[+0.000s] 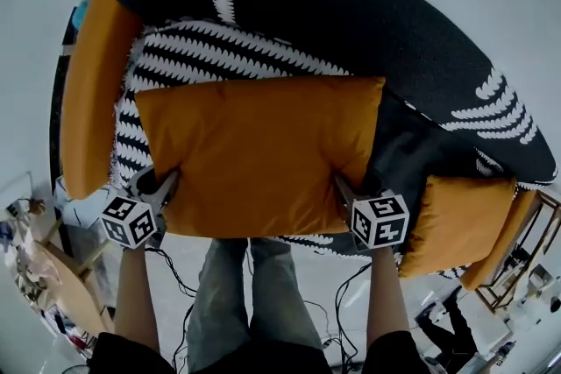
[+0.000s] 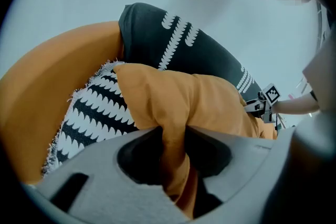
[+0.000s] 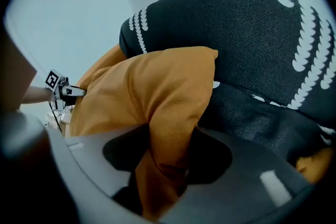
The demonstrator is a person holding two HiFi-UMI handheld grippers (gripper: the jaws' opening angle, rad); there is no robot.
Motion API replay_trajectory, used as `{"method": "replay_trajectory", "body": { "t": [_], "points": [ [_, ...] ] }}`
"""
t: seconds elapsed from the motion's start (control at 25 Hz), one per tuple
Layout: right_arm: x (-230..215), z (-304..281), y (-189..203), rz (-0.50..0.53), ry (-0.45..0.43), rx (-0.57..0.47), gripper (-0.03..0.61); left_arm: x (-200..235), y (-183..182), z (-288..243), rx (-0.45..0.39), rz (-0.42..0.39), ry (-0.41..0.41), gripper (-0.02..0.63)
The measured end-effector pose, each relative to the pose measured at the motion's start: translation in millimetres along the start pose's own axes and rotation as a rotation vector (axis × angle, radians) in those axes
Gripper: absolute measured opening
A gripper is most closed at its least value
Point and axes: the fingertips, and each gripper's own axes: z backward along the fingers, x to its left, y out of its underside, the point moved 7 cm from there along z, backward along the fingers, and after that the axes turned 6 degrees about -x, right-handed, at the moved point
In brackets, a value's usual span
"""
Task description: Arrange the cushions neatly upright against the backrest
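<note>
1. orange cushion [image 1: 259,158], head view: lies flat on sofa seat in front of dark backrest [image 1: 351,4]; prob soft, light, floppy, so a two-corner hold suits.
2. left gripper view: left gripper [image 2: 173,149] clamped on bunched near-left corner fabric; thin fold could slip.
3. right gripper view: right gripper [image 3: 168,149] pinches near-right corner likewise; lift evenly or middle prob sags.
</note>
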Motion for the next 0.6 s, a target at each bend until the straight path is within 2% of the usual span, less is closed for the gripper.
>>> {"method": "replay_trajectory", "body": {
  "t": [0.28, 0.6],
  "points": [
    [8.3, 25.6, -3.7, 0.024, 0.04, -0.083, 0.229, -27.6, -22.8, 19.4, -0.075, -0.075, -0.015, 0.117],
    [29.9, 62.6, -50.5, 0.038, 0.084, -0.193, 0.229, -32.4, -84.4, 47.5, -0.135, -0.17, 0.026, 0.117]
  ]
}}
